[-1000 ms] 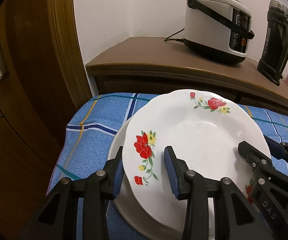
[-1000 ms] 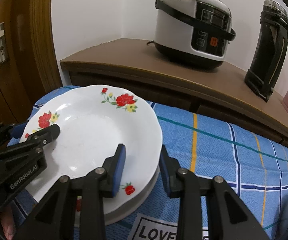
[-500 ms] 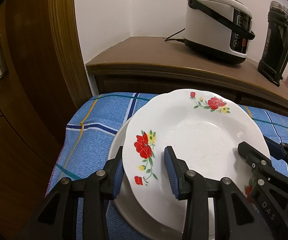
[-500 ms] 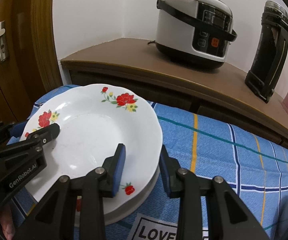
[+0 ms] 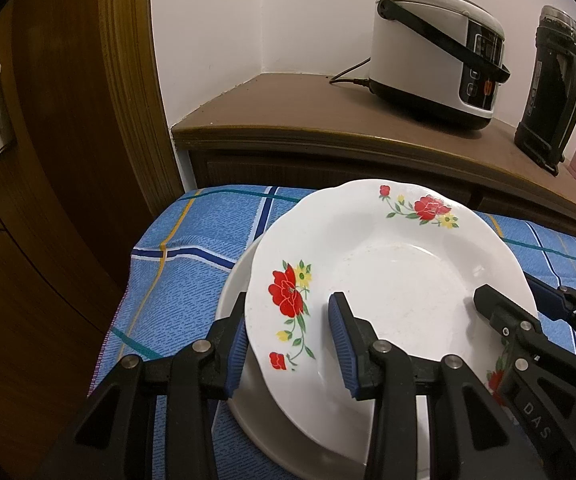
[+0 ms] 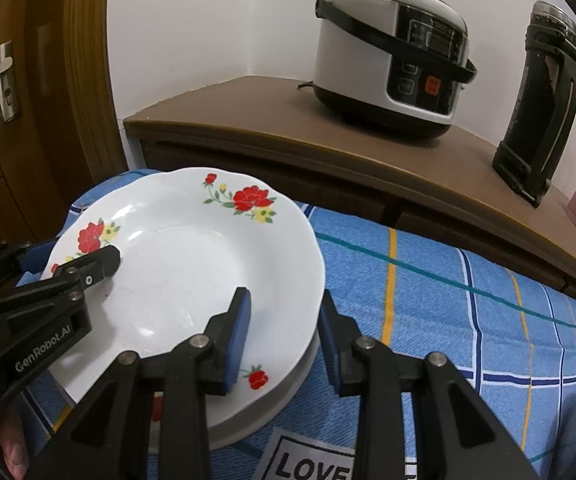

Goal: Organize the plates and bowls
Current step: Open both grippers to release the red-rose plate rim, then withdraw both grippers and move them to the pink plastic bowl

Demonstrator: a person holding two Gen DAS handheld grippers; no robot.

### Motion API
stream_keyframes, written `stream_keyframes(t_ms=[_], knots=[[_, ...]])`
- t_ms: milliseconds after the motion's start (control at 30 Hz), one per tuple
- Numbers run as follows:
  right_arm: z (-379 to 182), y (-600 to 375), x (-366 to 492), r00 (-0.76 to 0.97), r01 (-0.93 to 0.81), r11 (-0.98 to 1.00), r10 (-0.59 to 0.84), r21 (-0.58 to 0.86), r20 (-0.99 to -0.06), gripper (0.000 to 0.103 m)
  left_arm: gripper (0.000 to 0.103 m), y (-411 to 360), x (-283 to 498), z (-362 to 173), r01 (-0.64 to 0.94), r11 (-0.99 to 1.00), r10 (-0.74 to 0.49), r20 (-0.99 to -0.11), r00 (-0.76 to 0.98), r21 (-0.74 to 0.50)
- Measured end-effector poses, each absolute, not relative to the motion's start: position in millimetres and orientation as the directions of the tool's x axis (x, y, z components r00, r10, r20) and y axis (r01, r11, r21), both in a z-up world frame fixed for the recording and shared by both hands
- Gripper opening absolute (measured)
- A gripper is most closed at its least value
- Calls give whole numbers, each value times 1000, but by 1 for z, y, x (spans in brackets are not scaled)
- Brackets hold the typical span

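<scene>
both tongs have the flowered plate (image 5: 391, 280) pinched by its rim: left tongs (image 5: 288, 344) on the near-left edge, right tongs (image 6: 284, 332) on the near-right, each half closed with one pad on top and one underneath. it sits just over a plain white plate (image 6: 288, 384) on the blue checked cloth (image 6: 447, 304). it's round, so no long axis. rice cooker (image 6: 391, 56) and black jug (image 6: 539, 104) are well back on the desk (image 6: 288, 120), out of the way.
</scene>
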State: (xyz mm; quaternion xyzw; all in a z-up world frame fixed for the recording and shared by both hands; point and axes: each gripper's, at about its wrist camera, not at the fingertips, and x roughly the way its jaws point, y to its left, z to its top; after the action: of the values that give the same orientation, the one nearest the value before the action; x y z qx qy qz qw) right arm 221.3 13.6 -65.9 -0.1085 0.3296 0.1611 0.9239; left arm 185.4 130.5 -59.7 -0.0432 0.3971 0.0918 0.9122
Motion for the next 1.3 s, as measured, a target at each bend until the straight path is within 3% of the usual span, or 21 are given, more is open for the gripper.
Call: stream_keyframes(t_ms=[167,267,567,600,700,733,1067,1167,1300], knots=[[-66,16,216,756,-361,923,208,-130,-621,33,46,129,180,-55,-205,979,140,-708,693,-7],[-66,18,213,774,-354,921,190,-163,-604,33,59,127,177,-51,-201,980,149,-685,713,4],[-71,15,220,752,-383,913,220,-140,-621,36,59,129,175,-48,-212,977,151,-676,722,-9],[-71,15,220,754,-384,913,223,-140,-617,40,59,129,175,-48,-213,977,151,-674,723,-9],[-66,16,209,792,-381,911,232,-160,-565,72,59,130,173,-47,-219,976,150,-671,726,-18],[-65,17,206,805,-378,910,231,-172,-547,76,59,131,174,-47,-220,975,150,-671,726,-20],[-60,13,190,846,-326,926,194,-192,-496,76,59,133,172,-45,-223,974,149,-662,734,-28],[-49,8,168,857,-311,930,186,-196,-480,71,59,131,170,-42,-219,975,147,-651,745,-30],[-22,-3,125,861,-347,922,241,-171,-448,48,59,129,166,-39,-211,977,146,-633,760,-28]])
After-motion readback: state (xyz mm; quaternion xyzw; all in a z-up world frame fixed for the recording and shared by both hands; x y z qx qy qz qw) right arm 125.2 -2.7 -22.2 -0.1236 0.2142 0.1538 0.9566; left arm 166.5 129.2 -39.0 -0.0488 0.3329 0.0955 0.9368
